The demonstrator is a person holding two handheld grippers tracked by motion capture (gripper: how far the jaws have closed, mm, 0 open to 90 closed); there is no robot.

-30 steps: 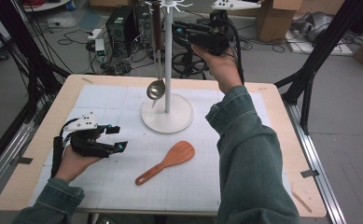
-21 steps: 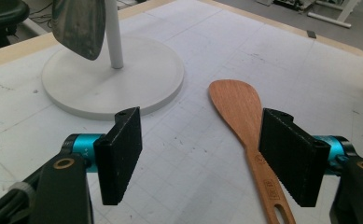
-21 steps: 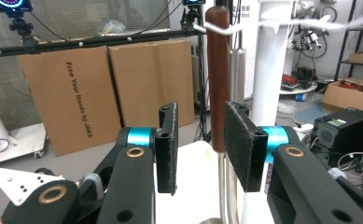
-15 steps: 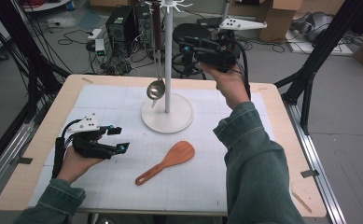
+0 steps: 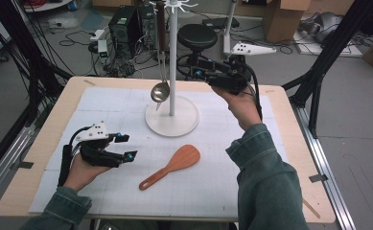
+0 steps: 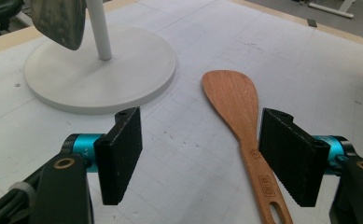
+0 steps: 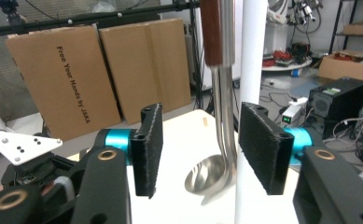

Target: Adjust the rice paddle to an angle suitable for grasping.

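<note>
My right gripper (image 5: 197, 72), jaws just opening, sits at the ladle's (image 5: 159, 91) three o'clock; my left gripper (image 5: 125, 146) is apart.

floor: grey (image 5: 347, 143) | black stool (image 5: 197, 36) | cardboard boxes (image 7: 100, 70)

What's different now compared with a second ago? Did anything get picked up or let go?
The right gripper has come down from near the top of the white stand and away from the hanging ladle. Its jaws have just been opening, with nothing pressed between them. The ladle still hangs on the stand. The left gripper stayed open and in place on the mat, and the wooden spatula lies where it was.
</note>
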